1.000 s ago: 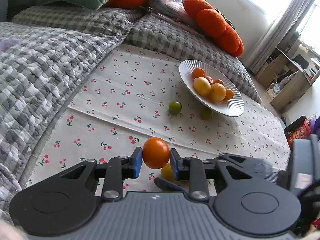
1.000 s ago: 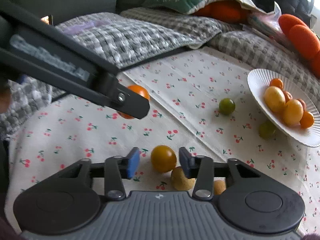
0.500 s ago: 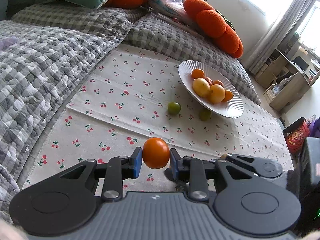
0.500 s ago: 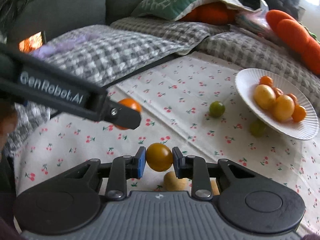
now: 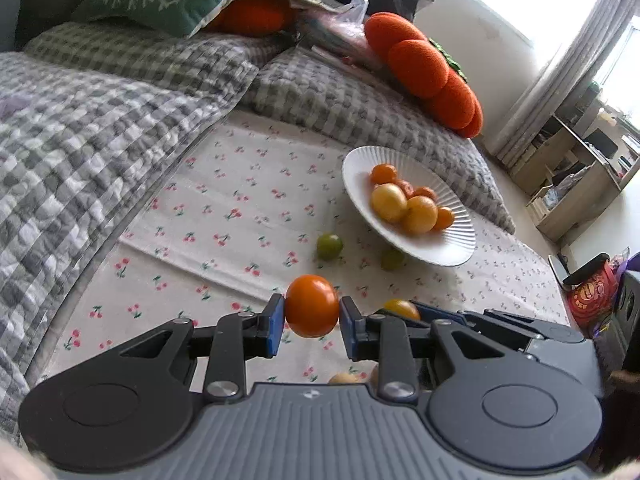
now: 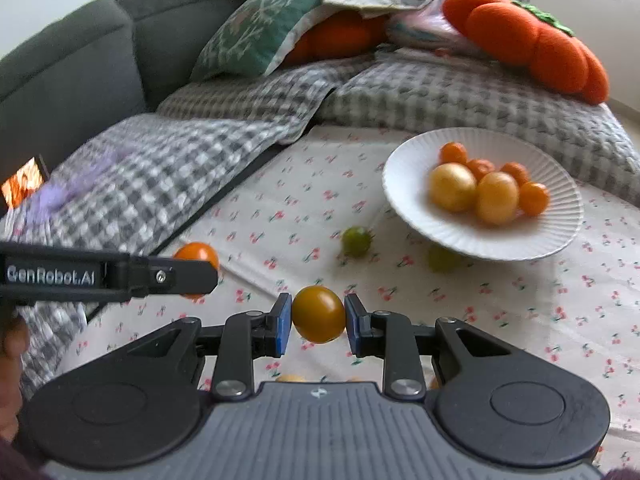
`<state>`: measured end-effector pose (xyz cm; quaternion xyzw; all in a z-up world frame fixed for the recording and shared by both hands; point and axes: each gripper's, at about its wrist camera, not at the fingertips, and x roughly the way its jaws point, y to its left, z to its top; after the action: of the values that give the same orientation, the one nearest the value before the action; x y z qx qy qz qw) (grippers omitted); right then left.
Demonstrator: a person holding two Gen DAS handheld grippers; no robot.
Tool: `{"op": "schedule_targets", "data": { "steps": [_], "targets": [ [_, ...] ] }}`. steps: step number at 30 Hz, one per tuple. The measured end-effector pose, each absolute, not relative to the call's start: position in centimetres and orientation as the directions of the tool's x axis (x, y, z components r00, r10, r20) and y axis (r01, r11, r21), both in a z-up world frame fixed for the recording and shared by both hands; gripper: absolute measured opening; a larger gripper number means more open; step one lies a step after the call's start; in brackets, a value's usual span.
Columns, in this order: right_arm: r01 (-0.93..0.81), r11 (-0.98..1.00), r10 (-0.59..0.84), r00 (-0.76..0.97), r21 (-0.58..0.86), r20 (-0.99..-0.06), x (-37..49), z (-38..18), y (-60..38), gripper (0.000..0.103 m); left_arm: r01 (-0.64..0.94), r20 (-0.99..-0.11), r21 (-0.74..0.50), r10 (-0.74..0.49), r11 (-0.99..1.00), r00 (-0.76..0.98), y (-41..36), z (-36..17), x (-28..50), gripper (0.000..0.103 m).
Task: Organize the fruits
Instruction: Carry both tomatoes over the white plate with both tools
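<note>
1. Cherry-print cloth is covering the flat surface, with grey checked quilts bunching up along its edge and an orange pumpkin cushion lying behind the white ribbed plate.
2. That white ribbed plate is carrying two yellow fruits and several small orange ones.
3. Just in front of the plate, a green tomato is sitting on the cloth, and a second green one is lying half under the plate's rim.
4. Nearer the camera than the plate, the left claw is clamping an orange tomato between its blue pads and holding it off the cloth.
5. Beside it, the right claw is gripping a yellow-orange tomato the same way, also clear of the cloth.
6. Far from the plate, a few small yellow fruits are peeking out from under the claws.
</note>
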<state>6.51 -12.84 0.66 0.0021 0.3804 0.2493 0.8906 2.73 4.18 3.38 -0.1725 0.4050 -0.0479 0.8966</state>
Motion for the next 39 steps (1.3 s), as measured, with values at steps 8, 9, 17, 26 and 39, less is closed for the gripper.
{"op": "schedule_targets", "data": {
  "steps": [8,9,17,26,39],
  "targets": [
    [-0.407,0.893,0.428,0.635,0.192,-0.643,7.2,2.6,-14.8,0.025,-0.002,-0.693,-0.339,-0.249,0.941,0.676,1.4,4.4,3.7,0.018],
    [-0.404,0.894,0.427,0.636,0.194,-0.643,7.3,2.7,-14.9,0.025,0.002,-0.693,-0.338,-0.251,0.941,0.675,1.0,4.5,3.9,0.018],
    [-0.357,0.914,0.395,0.667,0.194,-0.632,8.8,3.6,-17.2,0.025,0.05,-0.686,-0.325,-0.272,0.944,0.675,-1.4,5.7,6.0,0.018],
    [-0.285,0.935,0.353,0.682,0.212,-0.64,10.9,3.6,-19.7,0.025,0.092,-0.696,-0.337,-0.314,0.937,0.645,-3.4,5.8,10.1,0.018],
    [-0.191,0.938,0.339,0.688,0.29,-0.642,13.7,2.7,-23.2,0.025,0.073,-0.678,-0.368,-0.321,0.927,0.661,-3.4,5.6,15.8,0.019]
  ]
}}
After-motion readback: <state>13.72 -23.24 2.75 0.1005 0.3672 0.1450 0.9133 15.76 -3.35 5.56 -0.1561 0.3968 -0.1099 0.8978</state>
